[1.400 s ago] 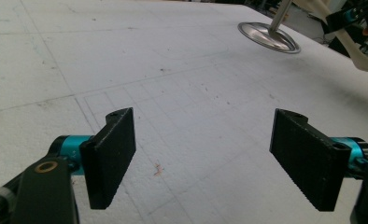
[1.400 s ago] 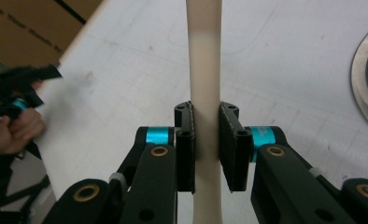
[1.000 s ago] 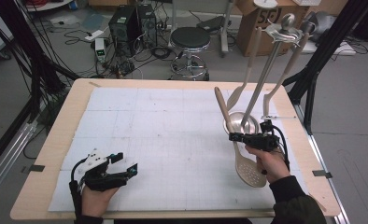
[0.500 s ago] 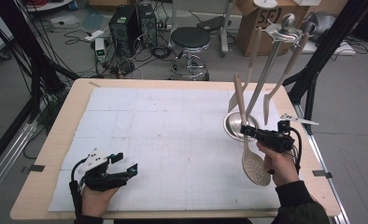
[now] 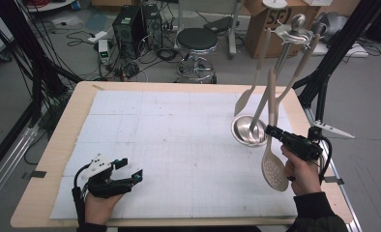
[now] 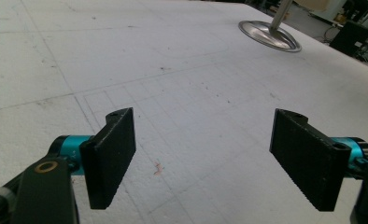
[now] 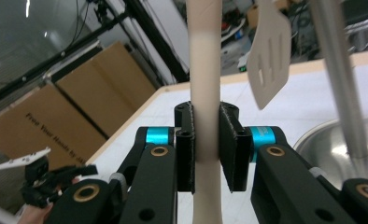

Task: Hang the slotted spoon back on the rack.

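My right gripper (image 5: 271,130) is shut on the handle of a beige perforated spoon (image 5: 274,170), held off the table at the right. The spoon stands nearly upright, head down, with its handle tip up among the hanging utensils. In the right gripper view both pads (image 7: 230,140) press the beige handle (image 7: 205,84). Just left of it stands a utensil stand with a round steel base (image 5: 249,131) and a pole (image 5: 281,63). From the stand hangs a beige slotted spatula (image 5: 244,101) (image 7: 268,51). My left gripper (image 5: 130,170) (image 6: 203,158) rests low at the front left, open, with nothing between its fingers.
A white gridded mat (image 5: 179,140) covers the wooden table (image 5: 72,116). A stool (image 5: 197,41), a computer tower (image 5: 128,24) and cables lie on the floor beyond the far edge. A cardboard box (image 5: 271,19) stands behind the stand. Black frame posts (image 5: 333,58) rise at the right.
My right gripper has moved right and up with the spoon, which has swung from a slant to nearly upright beside the stand. The left gripper has stayed put.
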Demonstrator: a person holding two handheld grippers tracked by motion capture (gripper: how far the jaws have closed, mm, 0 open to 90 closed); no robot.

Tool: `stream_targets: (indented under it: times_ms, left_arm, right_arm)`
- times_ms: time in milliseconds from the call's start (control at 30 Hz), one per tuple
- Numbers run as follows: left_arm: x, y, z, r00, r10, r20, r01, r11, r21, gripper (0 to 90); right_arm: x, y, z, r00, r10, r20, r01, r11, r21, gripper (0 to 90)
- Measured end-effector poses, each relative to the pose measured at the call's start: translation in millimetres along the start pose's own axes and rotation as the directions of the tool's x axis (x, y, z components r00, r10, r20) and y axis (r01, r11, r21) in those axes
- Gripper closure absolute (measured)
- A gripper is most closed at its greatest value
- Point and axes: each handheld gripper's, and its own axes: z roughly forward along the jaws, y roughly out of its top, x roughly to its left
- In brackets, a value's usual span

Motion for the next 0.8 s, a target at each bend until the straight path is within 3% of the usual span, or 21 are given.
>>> stream_targets:
  times_ms: [233, 367, 800]
  left_arm:
    - [0.1, 0.0, 0.0, 1.0, 0.001, 0.0, -0.001, 1.0, 0.002, 23.1]
    - [-0.1, 0.1, -0.1, 1.0, 0.002, 0.0, -0.002, 1.0, 0.002, 23.1]
    - [-0.4, 0.1, 0.2, 1.0, 0.001, -0.004, -0.001, 1.0, 0.002, 23.1]
  right_arm:
    - [0.7, 2.2, -10.5, 0.9996, 0.004, 0.029, -0.001, 0.996, -0.085, 78.3]
    - [3.5, 4.7, -14.1, 0.9989, -0.017, 0.044, 0.022, 0.992, -0.126, 78.3]
    - [10.5, 12.6, -27.9, 0.9968, -0.052, 0.061, 0.065, 0.968, -0.242, 78.3]
